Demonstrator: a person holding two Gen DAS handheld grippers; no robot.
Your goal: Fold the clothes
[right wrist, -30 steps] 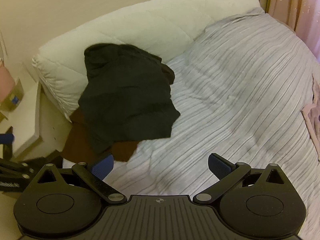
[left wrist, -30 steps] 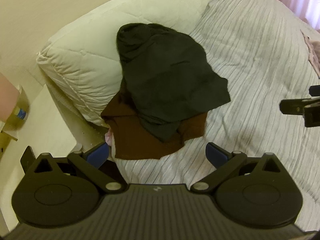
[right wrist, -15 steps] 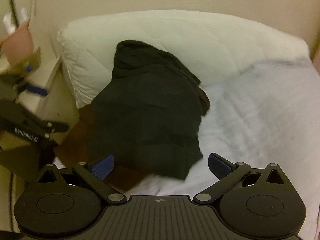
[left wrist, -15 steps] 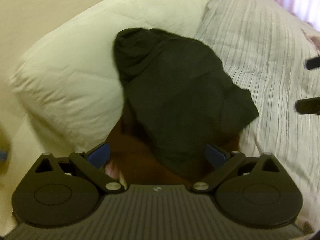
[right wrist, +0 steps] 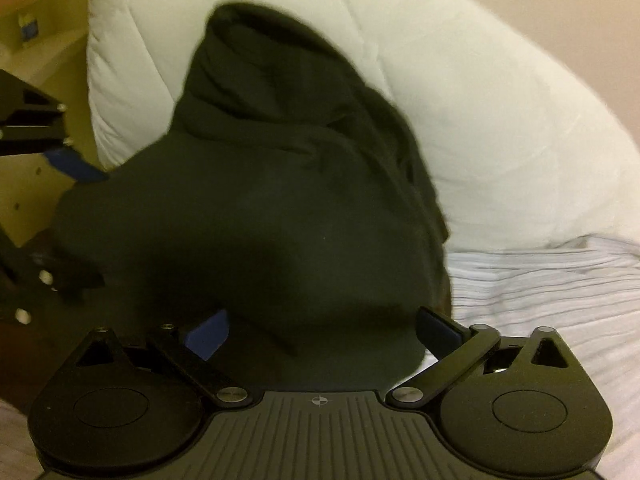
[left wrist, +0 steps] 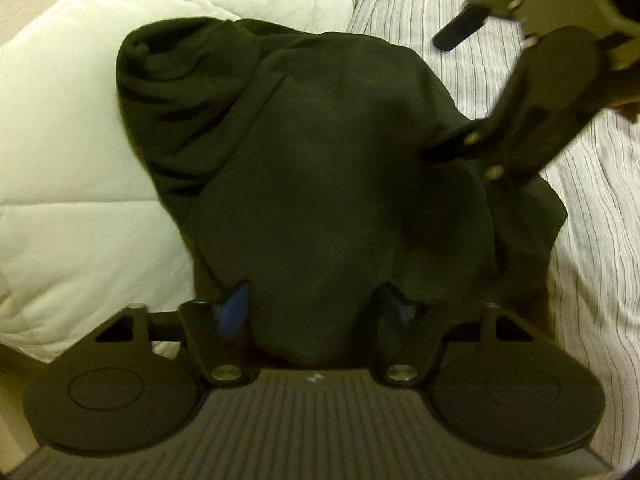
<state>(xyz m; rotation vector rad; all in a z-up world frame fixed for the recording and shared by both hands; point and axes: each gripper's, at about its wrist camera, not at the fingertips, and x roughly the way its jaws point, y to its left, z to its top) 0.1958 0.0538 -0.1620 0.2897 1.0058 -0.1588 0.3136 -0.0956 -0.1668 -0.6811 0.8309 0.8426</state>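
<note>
We see the dark garment [left wrist: 320,168] heaped on the bed, its upper end lying up against the white pillow [left wrist: 72,152] and its lower part on the striped sheet [left wrist: 592,240]. Our left tool [left wrist: 316,312] straddles its near edge with its jaws spread wide. Our right tool [right wrist: 324,332] is likewise wide over the cloth; blur hides whether either touches it.

Black garment [left wrist: 320,168]; white quilted pillow [left wrist: 72,152]; grey-striped white sheet [left wrist: 600,240]; blue finger pads [right wrist: 208,332].
</note>
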